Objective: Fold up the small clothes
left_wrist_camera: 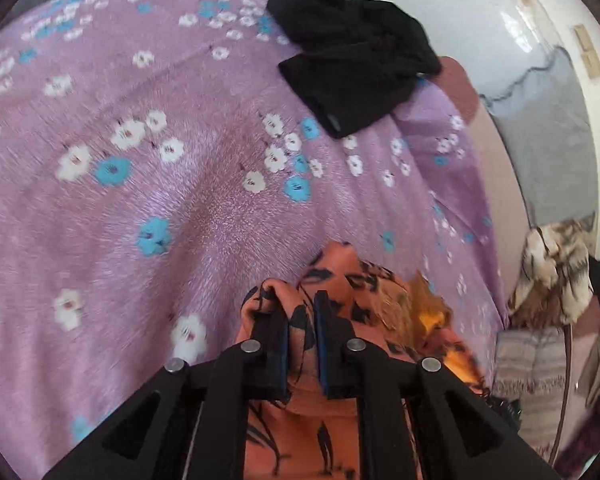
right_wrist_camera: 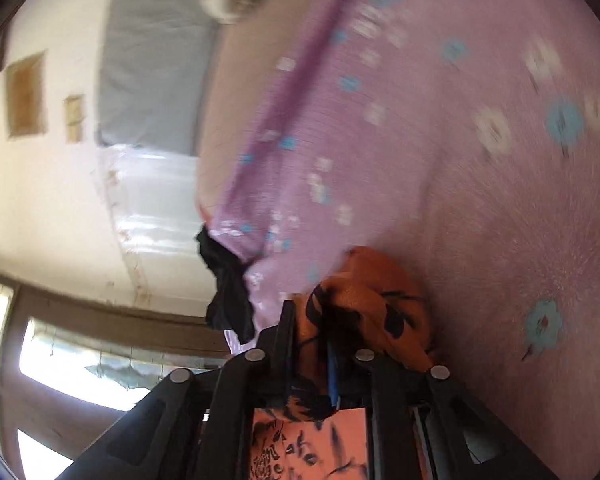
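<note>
An orange garment with black leaf print (left_wrist_camera: 352, 292) is bunched over a purple flowered bedsheet (left_wrist_camera: 160, 120). My left gripper (left_wrist_camera: 302, 312) is shut on a fold of this orange garment and holds it up. In the right wrist view the same orange garment (right_wrist_camera: 364, 300) is pinched in my right gripper (right_wrist_camera: 310, 320), which is shut on it above the bedsheet (right_wrist_camera: 480, 200). A black garment (left_wrist_camera: 352, 52) lies crumpled on the far part of the bed, apart from both grippers. The right wrist view is blurred.
The bed's right edge drops to a grey mat (left_wrist_camera: 548, 128) on a white floor. A heap of brown and cream cloth (left_wrist_camera: 556, 280) lies at the right. In the right wrist view the black garment (right_wrist_camera: 228, 292) hangs at the bed edge, near a window (right_wrist_camera: 80, 364).
</note>
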Demonstrator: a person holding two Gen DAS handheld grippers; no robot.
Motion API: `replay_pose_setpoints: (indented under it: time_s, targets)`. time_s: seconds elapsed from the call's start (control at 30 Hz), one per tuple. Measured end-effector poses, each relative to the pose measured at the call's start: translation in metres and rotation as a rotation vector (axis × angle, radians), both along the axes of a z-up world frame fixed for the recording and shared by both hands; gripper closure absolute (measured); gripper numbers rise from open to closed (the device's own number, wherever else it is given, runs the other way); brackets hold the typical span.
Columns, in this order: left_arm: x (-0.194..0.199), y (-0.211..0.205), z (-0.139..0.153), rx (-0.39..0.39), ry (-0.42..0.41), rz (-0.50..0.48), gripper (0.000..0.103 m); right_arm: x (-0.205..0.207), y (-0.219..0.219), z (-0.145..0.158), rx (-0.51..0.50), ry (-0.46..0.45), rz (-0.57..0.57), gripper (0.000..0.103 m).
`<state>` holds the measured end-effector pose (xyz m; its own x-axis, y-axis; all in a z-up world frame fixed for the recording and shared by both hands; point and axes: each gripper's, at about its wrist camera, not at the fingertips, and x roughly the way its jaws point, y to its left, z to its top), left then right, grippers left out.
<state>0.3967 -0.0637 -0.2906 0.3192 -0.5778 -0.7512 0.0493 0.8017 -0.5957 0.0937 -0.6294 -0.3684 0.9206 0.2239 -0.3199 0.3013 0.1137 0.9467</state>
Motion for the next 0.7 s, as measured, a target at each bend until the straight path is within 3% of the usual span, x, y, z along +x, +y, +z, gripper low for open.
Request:
replay_pose_setpoints:
  time_s: [0.07, 0.2, 0.27, 0.3, 0.33, 0.37, 0.4, 0.43, 0.47, 0.53, 0.6, 0.67, 0.7]
  targets:
    - [0.001, 0.003, -0.011, -0.07, -0.006, 0.048, 0.091, 0.002, -0.012, -0.01, 0.093, -0.038, -0.008, 0.084]
    - [-0.003, 0.026, -0.007, -0.279, -0.04, 0.165, 0.077, -0.006, -0.022, 0.026, -0.024, -0.045, 0.01, 0.079]
    - [-0.01, 0.042, 0.011, -0.345, -0.12, 0.251, 0.059, -0.016, -0.019, 0.044, -0.084, -0.044, 0.003, 0.074]
    - [-0.017, 0.051, 0.025, -0.349, -0.183, 0.312, 0.036, -0.023, -0.017, 0.053, -0.12, -0.051, -0.014, 0.074]
    - [-0.024, 0.057, 0.038, -0.344, -0.234, 0.358, 0.024, -0.032, -0.016, 0.063, -0.16, -0.055, -0.041, 0.068]
    - [-0.031, 0.061, 0.05, -0.325, -0.264, 0.387, 0.024, -0.042, -0.015, 0.072, -0.202, -0.055, -0.078, 0.06]
    - [-0.036, 0.06, 0.061, -0.288, -0.26, 0.376, 0.024, -0.05, -0.014, 0.079, -0.238, -0.052, -0.118, 0.034]
    - [-0.041, 0.055, 0.07, -0.25, -0.244, 0.335, 0.024, -0.062, -0.01, 0.09, -0.292, -0.051, -0.171, 0.022]
    - [-0.049, 0.047, 0.076, -0.208, -0.227, 0.28, 0.024, -0.066, -0.006, 0.099, -0.34, -0.058, -0.176, 0.022]
    - [-0.075, 0.032, 0.083, -0.134, -0.226, 0.201, 0.024, -0.059, 0.007, 0.117, -0.408, -0.07, -0.081, 0.022]
    - [-0.115, 0.019, 0.079, -0.034, -0.232, 0.198, 0.024, -0.043, 0.032, 0.127, -0.471, -0.074, 0.023, 0.024]
    - [-0.147, 0.009, 0.067, 0.025, -0.23, 0.201, 0.024, -0.019, 0.067, 0.132, -0.537, -0.075, 0.15, 0.03]
    - [-0.158, 0.004, 0.058, 0.064, -0.217, 0.191, 0.024, -0.008, 0.084, 0.131, -0.556, -0.069, 0.209, 0.041]
